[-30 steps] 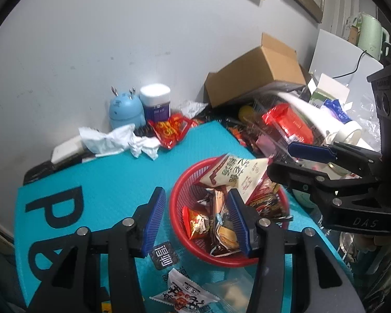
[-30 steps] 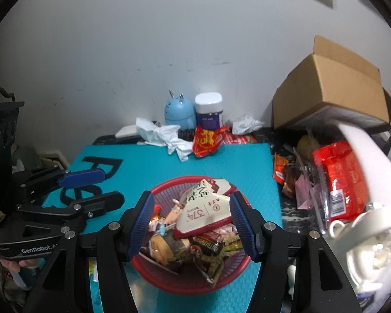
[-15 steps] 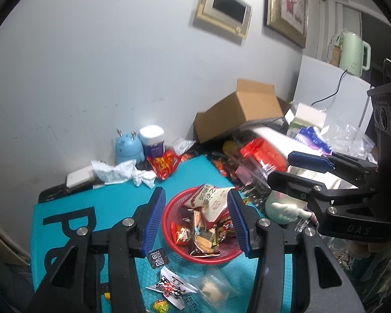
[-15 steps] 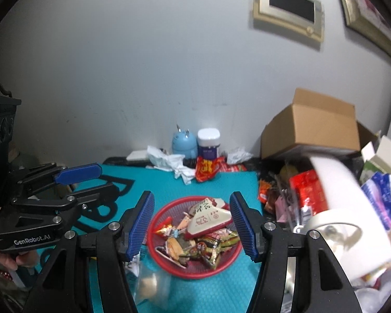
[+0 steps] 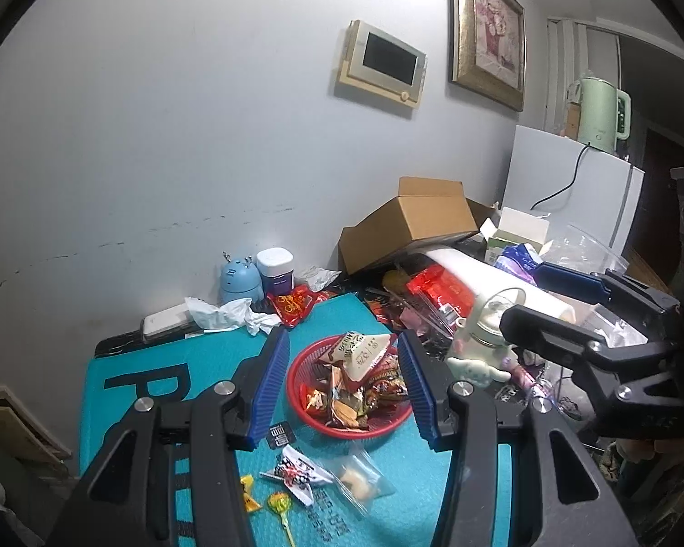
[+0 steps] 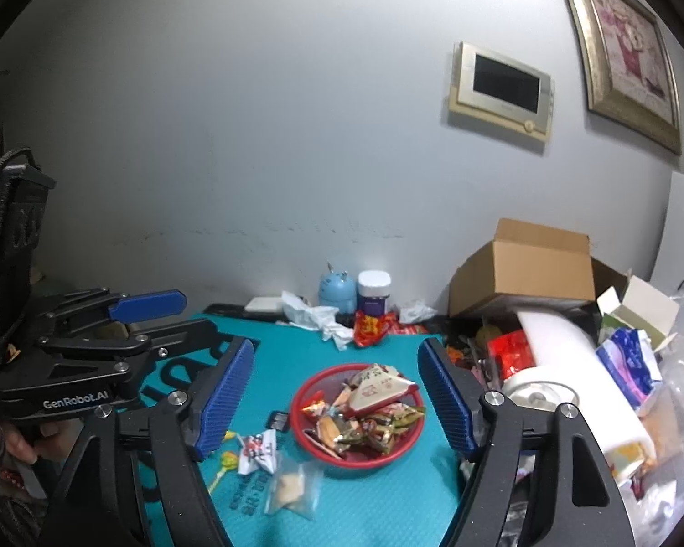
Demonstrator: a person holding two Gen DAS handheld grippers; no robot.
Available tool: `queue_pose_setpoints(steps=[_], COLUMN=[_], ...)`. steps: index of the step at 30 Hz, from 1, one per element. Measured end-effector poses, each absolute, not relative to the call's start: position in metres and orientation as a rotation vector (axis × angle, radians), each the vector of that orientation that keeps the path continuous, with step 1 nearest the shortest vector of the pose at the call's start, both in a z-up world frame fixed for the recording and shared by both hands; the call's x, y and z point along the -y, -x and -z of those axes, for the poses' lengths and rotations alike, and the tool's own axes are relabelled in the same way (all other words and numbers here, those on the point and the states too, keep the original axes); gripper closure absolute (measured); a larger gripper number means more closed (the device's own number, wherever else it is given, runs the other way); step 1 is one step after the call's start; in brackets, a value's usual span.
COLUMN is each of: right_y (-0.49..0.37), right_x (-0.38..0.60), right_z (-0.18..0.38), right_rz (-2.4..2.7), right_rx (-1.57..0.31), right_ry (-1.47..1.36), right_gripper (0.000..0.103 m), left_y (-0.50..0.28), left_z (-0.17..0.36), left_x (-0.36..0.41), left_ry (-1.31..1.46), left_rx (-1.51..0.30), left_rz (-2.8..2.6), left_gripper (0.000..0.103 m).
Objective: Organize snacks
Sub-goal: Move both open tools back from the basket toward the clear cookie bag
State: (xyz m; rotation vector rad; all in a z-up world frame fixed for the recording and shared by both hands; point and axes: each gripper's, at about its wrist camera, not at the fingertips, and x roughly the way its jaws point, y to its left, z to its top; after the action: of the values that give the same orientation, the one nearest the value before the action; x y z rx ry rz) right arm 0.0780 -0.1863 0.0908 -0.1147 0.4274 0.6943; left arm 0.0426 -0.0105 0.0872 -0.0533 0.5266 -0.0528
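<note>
Between the parted, empty fingers of the right gripper (image 6: 337, 392), whose jaws have just been opening, a red basket (image 6: 317, 449) heaped with wrapped snacks sits on a teal mat (image 6: 387, 501). A clear bag (image 6: 292, 485) lies near its lower left. The left gripper (image 6: 159, 319) hovers far left.

"GenRobot.AI" in white letters on side of black handheld left gripper (image 6: 168, 314), seen from right wrist view. Big black letter "P" printed on teal textured mat (image 5: 127, 383); more black letters beyond it hidden by gripper. Pale print near mat's front edge, too blurred to read. Triangular white-and-brown snack pack (image 5: 358, 351) atop red round plastic basket (image 5: 296, 383) carries dark printed characters, not legible. Small black square tag (image 5: 281, 434) w/ white mark on mat just beside basket, unreadable. Red crinkled wrapper (image 5: 292, 304) w/ yellow print, unreadable.
</note>
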Motion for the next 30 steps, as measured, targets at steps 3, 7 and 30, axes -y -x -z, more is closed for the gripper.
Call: queue_pose_setpoints(steps=[3,7,30], right_y=[-0.061,-0.043,0.010], right_x=[0.189,0.192,0.185], right_z=[-0.094,-0.092,-0.036], right_rz=[-0.706,-0.725,-0.826], right_rx=[-0.410,-0.403,-0.518], right_ry=[0.113,0.102,0.056], right_gripper=[0.022,0.022,0.020], left_y=[-0.030,-0.011,0.067], left_z=[-0.088,-0.086,-0.036], left_x=[0.014,0.015,0.006], left_ry=[0.057,0.065,0.130], left_rx=[-0.521,-0.516,-0.587], left_rz=[0.060,0.052,-0.077], left_gripper=[0.054,0.054,0.023])
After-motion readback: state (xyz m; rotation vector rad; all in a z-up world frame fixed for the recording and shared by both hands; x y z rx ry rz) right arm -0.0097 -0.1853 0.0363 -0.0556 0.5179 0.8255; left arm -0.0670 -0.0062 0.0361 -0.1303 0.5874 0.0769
